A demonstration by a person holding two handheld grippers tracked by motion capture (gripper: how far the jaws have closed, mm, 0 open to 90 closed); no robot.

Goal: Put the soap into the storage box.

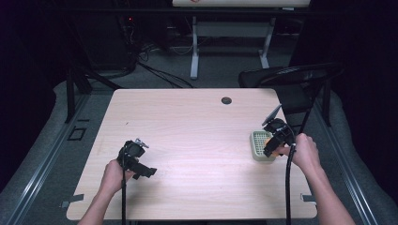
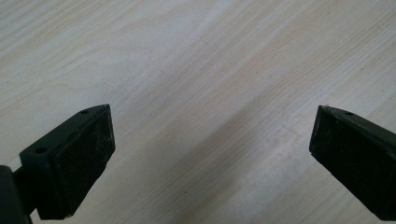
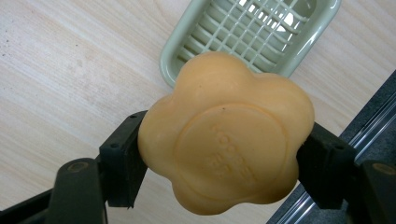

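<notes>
The right gripper (image 3: 219, 158) is holding an orange soap (image 3: 224, 135) over the green dish (image 3: 280, 70), while the left gripper's (image 2: 212, 154) fingers are spreading wide above the desk (image 2: 196, 56).

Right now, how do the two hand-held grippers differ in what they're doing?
The right gripper is shut on an orange flower-shaped soap; the left gripper holds nothing, its fingers spread wide apart. The right gripper hangs over a green slatted soap dish near the table's right edge; the left gripper hovers over bare wood of the table toward its left. Both have black fingers, a trailing cable, and a person's hand holding them.
</notes>
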